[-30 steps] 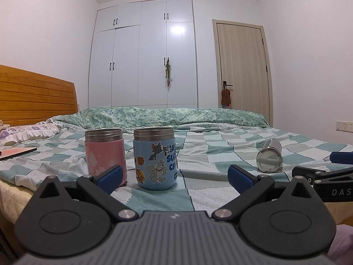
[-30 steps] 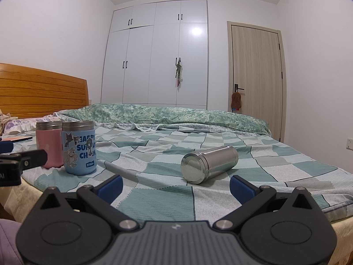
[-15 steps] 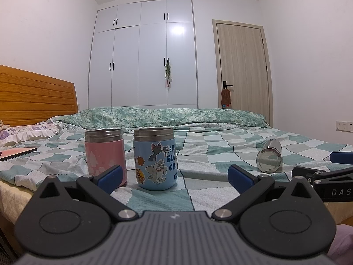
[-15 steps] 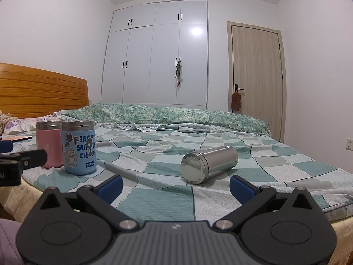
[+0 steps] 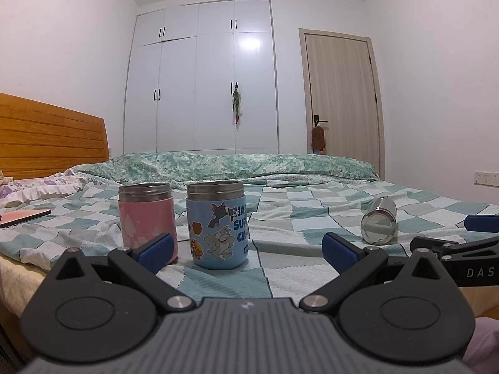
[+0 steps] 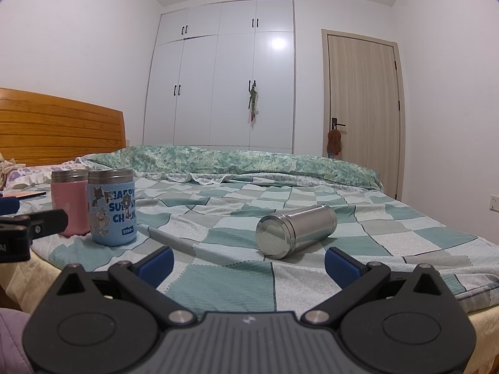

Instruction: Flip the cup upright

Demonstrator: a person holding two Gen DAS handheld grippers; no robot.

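Roll risk: the steel cup [image 6: 296, 231] lies on its side on a soft, rumpled quilt [image 6: 224, 283]; a nudge from one finger before both close could, I judge, send it rolling off line.
Slip risk: polished round metal, so a pinch off the middle may let it squirt out or swing while tipped up.
Tip risk: set down on uneven bedding, it may topple again.
Neighbours: pink cup [image 5: 146, 216] and blue cup [image 5: 217, 224] stand upright, well apart from it, little danger there.
Cup look: plain shiny cylinder, flat mirror-like end facing the right camera, body angled away to the right.
Cup place: ahead of the right gripper [image 6: 248, 263], near the bed's edge.
Right fingers: spread wide, holding nothing.
Left gripper [image 5: 246, 249]: spread wide too, empty, facing the blue cup.
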